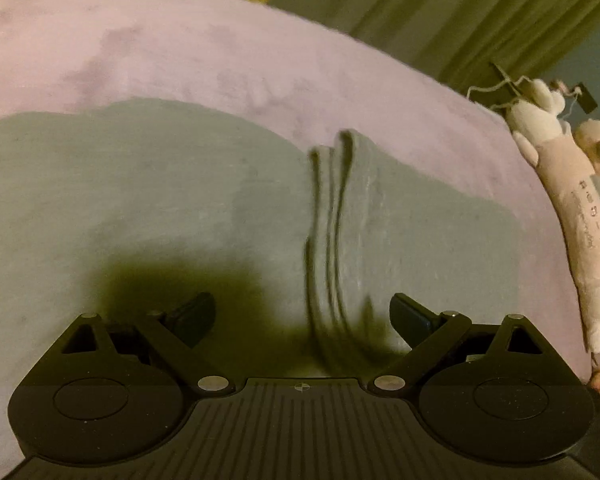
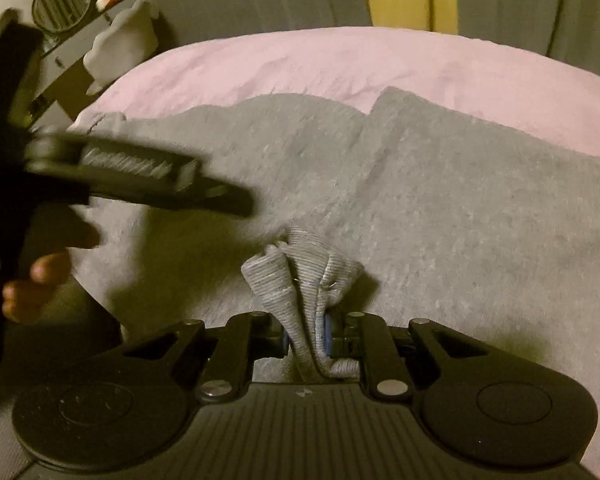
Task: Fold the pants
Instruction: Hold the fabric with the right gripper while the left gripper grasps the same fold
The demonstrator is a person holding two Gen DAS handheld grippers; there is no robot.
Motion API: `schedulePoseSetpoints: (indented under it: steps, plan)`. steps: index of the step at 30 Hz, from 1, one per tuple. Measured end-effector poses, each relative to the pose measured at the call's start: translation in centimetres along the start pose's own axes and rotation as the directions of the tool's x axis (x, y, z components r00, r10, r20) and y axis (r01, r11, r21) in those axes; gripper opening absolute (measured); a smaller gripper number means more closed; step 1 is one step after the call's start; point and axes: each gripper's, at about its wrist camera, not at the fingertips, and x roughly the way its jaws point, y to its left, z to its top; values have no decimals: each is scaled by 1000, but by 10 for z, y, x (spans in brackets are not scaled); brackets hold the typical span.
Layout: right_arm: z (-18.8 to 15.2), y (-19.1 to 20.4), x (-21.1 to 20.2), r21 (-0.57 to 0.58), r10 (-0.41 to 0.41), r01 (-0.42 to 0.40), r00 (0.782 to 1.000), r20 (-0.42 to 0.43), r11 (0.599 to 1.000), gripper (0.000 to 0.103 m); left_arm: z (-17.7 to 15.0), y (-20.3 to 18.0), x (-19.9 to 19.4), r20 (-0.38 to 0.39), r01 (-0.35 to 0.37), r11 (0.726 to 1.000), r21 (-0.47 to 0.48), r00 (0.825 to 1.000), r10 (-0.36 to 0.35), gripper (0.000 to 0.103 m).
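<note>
Grey pants [image 1: 148,200] lie spread on a pink bed cover [image 1: 180,52]. In the left wrist view a stack of ribbed folded edges [image 1: 332,220] runs toward my left gripper [image 1: 302,316], which is open just above the cloth, holding nothing. In the right wrist view my right gripper [image 2: 306,336] is shut on a bunched ribbed cuff of the pants [image 2: 300,280], lifted slightly off the grey fabric [image 2: 460,200]. The left gripper [image 2: 140,176] shows blurred at the left, held by a hand [image 2: 32,280].
Plush toys [image 1: 572,200] lie along the bed's right edge in the left wrist view. A white plush [image 2: 120,44] and a round vent-like object [image 2: 62,2] sit on a shelf beyond the bed. Green and yellow curtains [image 1: 420,0] hang behind.
</note>
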Motion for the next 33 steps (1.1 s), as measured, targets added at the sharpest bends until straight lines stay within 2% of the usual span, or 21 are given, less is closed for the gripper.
schedulePoseSetpoints:
  steps: [4, 5, 6, 8, 10, 13, 14, 15, 21, 28, 33]
  plan:
    - [-5, -6, -10, 44, 20, -20, 1000, 5, 999, 15, 20, -12, 25, -2, 6, 1000, 10, 1000, -6, 97]
    - [-8, -6, -10, 48, 23, -23, 1000, 4, 999, 15, 23, -15, 26, 4, 21, 1000, 13, 1000, -21, 90]
    - [-9, -3, -10, 50, 28, -28, 1000, 4, 998, 15, 26, -19, 28, 5, 39, 999, 15, 999, -39, 80]
    - [-8, -3, -10, 49, 34, -33, 999, -5, 998, 15, 27, -27, 36, -18, 69, 998, 14, 997, -69, 68]
    - [-8, -2, -12, 49, 46, -46, 999, -6, 998, 15, 29, -32, 45, -46, 52, 998, 19, 998, -51, 63]
    - [-7, -3, -17, 44, 56, -56, 998, 4, 997, 15, 29, -43, 47, -28, 20, 998, 68, 999, -18, 53]
    - [-7, -4, -19, 46, 63, -63, 998, 7, 997, 15, 30, -46, 46, -25, 22, 997, 78, 999, -20, 38]
    - [-7, -6, -21, 51, 63, -64, 998, 10, 997, 15, 30, -47, 45, -24, 30, 996, 83, 999, -29, 31]
    - [-11, -11, -24, 67, 57, -58, 998, 18, 996, 15, 34, -53, 28, 20, 32, 994, 106, 999, -34, 23]
    - [-17, -4, -28, 52, 45, -46, 999, 22, 998, 15, 31, -68, 3, 87, -2, 978, 207, 996, -17, 22]
    - [-20, 5, -24, 32, 51, -51, 999, 13, 998, 17, 27, -55, -8, 106, -28, 979, 204, 994, 6, 22]
